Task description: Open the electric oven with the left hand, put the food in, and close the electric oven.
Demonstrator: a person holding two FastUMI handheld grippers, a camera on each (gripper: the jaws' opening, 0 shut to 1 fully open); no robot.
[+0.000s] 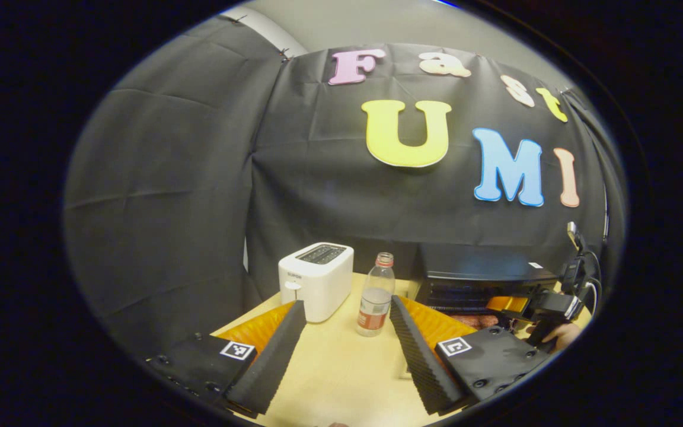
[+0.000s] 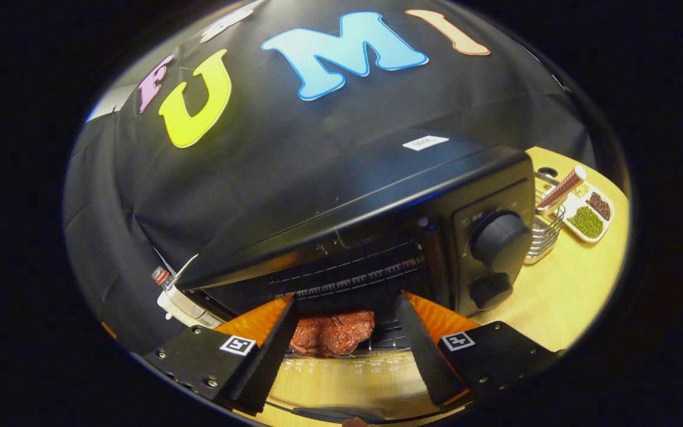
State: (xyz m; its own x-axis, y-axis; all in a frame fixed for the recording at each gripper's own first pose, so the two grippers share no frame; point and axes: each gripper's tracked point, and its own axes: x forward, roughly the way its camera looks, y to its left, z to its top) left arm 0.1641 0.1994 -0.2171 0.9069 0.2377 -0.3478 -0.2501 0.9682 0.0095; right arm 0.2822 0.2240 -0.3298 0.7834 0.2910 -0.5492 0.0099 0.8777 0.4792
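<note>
The black electric oven (image 2: 377,196) stands open, its door (image 2: 347,370) folded down flat under my right gripper. A reddish-brown piece of meat (image 2: 332,333) lies on the wire rack just inside the oven mouth. My right gripper (image 2: 344,298) is open at that mouth, with the meat low between its spread fingers and neither finger pressing on it. My left gripper (image 1: 347,302) hangs open over the wooden table (image 1: 341,379), holding nothing. Off to its right I see the oven (image 1: 484,279), the food (image 1: 475,321) and the right gripper (image 1: 531,308) held by a hand (image 1: 564,335).
A white toaster (image 1: 316,279) and a clear water bottle (image 1: 375,295) stand on the table ahead of my left gripper. Two knobs (image 2: 501,240) sit on the oven's right panel. Beyond it are a wire basket (image 2: 546,231) and a white tray of beans (image 2: 587,213).
</note>
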